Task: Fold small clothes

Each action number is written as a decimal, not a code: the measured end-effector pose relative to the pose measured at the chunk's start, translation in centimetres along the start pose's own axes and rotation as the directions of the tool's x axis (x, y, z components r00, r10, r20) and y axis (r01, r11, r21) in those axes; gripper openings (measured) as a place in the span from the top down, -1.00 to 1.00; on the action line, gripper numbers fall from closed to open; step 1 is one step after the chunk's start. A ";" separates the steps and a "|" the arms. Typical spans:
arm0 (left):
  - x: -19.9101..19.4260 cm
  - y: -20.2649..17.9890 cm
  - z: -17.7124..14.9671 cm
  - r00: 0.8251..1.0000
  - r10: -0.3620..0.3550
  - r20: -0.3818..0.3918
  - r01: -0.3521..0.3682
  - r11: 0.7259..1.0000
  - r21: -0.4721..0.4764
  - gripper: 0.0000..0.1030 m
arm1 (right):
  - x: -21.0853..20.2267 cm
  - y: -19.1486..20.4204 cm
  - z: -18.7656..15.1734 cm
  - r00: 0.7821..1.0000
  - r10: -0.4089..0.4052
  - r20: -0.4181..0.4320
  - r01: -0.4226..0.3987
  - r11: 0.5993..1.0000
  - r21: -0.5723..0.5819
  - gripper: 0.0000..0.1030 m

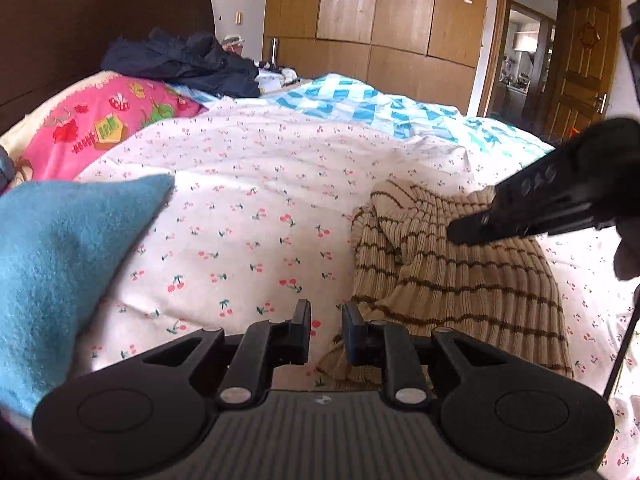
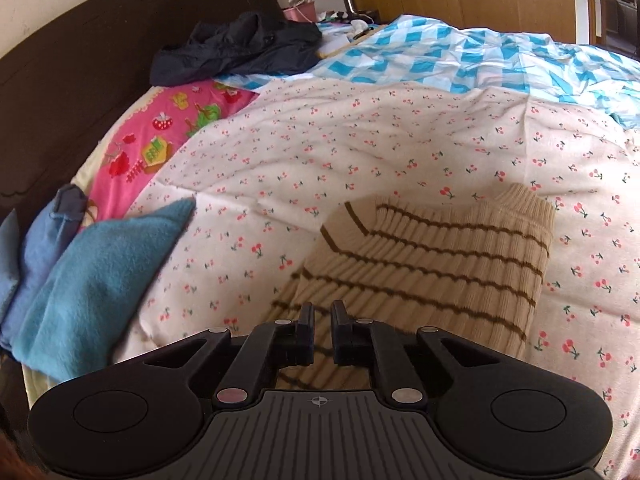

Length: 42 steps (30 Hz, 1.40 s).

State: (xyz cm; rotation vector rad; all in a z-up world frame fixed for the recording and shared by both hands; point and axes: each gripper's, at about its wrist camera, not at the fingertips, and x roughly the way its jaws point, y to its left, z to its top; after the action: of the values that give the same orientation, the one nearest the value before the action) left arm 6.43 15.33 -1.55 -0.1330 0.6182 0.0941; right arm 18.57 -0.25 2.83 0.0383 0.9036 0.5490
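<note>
A soft striped sweater (image 2: 432, 264) lies on the bed (image 2: 320, 152).
Both tongs (image 1: 326, 322) (image 2: 320, 320) are narrow and empty above the sweater; grab its floppy edge.

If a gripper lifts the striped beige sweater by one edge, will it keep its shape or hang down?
The sweater is ribbed knit and already bunched in folds, so it would probably sag and unfold. It looks thick, so likely somewhat heavy for its size. The rough knit should not slip easily between the fingers.

Bare cherry-print sheet (image 2: 360, 152) mid-bed passable; blue folded pile (image 2: 92, 280) blocks left, striped sweater (image 2: 440, 264) right.
</note>
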 end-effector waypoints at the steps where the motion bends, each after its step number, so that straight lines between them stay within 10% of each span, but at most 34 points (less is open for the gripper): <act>1: -0.5 -0.2 0.2 1.000 -0.005 0.026 0.005 1.000 0.006 0.50 | 0.4 0.0 -0.3 1.000 -0.009 -0.007 0.009 1.000 -0.002 0.78; 13: 4.2 -2.2 -0.5 0.996 0.001 -0.085 0.006 0.997 0.082 0.47 | 7.8 1.1 1.0 0.991 0.050 -0.127 -0.047 0.999 0.026 0.78; 24: 4.3 -0.8 -0.7 0.995 0.000 -0.097 0.001 1.000 0.006 0.47 | 10.2 5.7 1.3 0.987 -0.069 -0.147 0.053 0.993 -0.108 0.77; 42: 1.7 -1.3 0.1 1.000 -0.005 0.000 0.005 1.000 0.025 0.46 | -5.3 -5.8 -3.7 0.996 -0.075 0.051 0.065 0.981 0.180 0.50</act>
State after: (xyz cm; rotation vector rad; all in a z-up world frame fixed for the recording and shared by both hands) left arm 8.06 14.16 -2.31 -0.1107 0.6184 0.0816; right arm 15.73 -8.46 2.90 0.1833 0.8929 0.3983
